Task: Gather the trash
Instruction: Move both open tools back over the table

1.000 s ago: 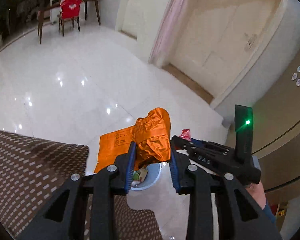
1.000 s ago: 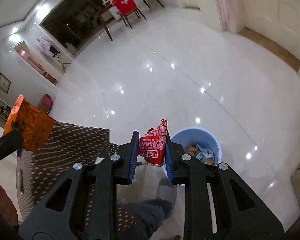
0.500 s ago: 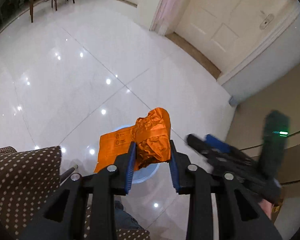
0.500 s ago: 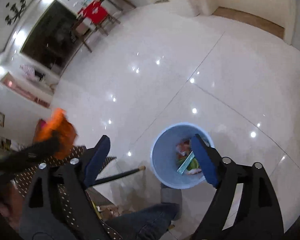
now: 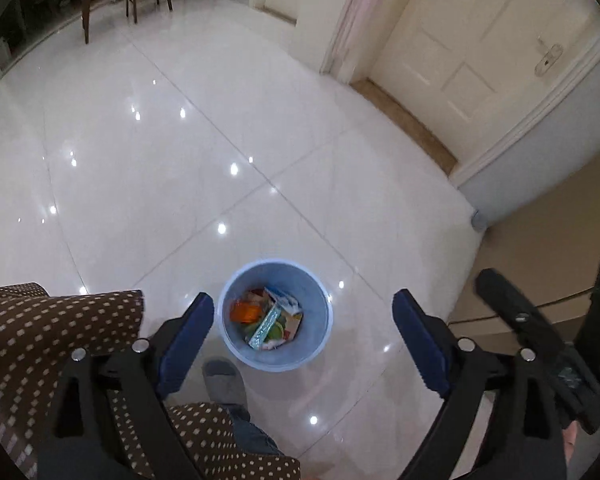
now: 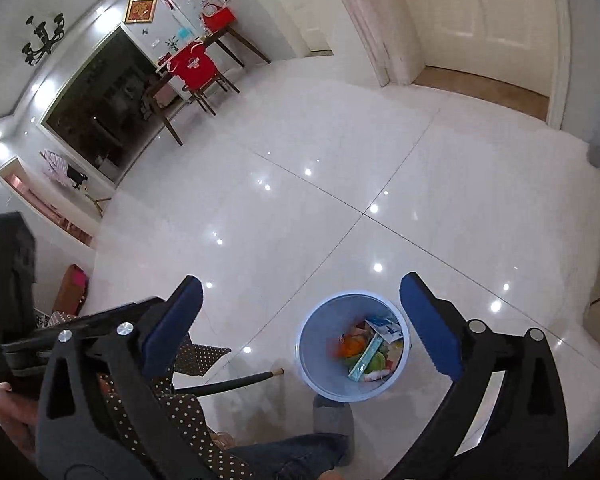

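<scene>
A light blue bin [image 5: 276, 280] stands on the white floor below both grippers, also seen as the bin [image 6: 320, 376] in the right wrist view. Inside it lie the orange wrapper [image 5: 245, 312], a teal packet [image 5: 265, 326] and other wrappers; the orange wrapper [image 6: 352, 345] also shows from the right. My left gripper [image 5: 303, 309] hangs above the bin, its jaws opening wide with nothing between them. My right gripper [image 6: 301, 294] is also above the bin, jaws still opening, nothing held.
A brown dotted cloth [image 5: 40, 332] covers a surface at lower left. A person's grey-socked foot [image 5: 224, 380] and jeans leg stand beside the bin. A dark rod [image 6: 236, 382] lies near the cloth. Chair and table [image 6: 192, 68] stand far back; doors at right.
The left gripper let go of the orange wrapper, which now lies in the bin. The right gripper opened and released the red packet. Both jaws now stand wide.
</scene>
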The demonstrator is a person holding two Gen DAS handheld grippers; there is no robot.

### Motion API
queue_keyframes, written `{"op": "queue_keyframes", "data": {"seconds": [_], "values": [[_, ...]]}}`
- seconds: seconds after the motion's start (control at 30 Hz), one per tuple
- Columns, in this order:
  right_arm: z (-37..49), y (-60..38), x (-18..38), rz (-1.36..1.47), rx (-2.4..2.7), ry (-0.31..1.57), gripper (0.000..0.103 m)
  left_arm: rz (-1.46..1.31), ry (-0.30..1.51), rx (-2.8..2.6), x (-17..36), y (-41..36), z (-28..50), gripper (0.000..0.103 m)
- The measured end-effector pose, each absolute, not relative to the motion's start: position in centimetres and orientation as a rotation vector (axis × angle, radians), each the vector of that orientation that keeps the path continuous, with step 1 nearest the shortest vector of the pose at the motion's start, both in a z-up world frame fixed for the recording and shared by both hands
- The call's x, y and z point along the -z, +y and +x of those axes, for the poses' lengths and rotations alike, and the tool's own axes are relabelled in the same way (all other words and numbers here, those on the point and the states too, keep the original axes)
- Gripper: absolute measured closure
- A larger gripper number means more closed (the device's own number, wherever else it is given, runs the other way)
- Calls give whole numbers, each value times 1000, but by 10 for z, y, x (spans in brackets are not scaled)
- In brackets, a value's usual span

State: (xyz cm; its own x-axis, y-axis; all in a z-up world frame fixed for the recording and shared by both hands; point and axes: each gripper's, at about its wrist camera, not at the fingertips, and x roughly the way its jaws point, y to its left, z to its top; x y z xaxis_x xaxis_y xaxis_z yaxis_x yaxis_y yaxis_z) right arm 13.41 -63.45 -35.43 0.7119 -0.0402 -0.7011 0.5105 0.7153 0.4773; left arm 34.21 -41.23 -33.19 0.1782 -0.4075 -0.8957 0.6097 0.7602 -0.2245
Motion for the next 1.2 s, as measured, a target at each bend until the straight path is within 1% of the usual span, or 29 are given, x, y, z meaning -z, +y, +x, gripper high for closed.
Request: {"op": "queue_keyframes", "data": {"seconds": [0.17,0.33,0.47,0.6,0.83,1.2], "values": [[131,-614,342,689,318,715,6,159,1113,731,295,-390,323,12],[130,-585,310,636,287,687,6,134,1022,733,260,-366,298,11],[131,-559,285,591,262,667,6,120,953,712,230,-336,279,11],[131,-530,269,552,233,658,6,106,886,664,211,-298,262,10],[142,-464,244,462,145,669,6,79,818,541,195,-224,245,10],[169,-354,245,317,-15,737,6,40,766,367,193,-100,229,10]]}}
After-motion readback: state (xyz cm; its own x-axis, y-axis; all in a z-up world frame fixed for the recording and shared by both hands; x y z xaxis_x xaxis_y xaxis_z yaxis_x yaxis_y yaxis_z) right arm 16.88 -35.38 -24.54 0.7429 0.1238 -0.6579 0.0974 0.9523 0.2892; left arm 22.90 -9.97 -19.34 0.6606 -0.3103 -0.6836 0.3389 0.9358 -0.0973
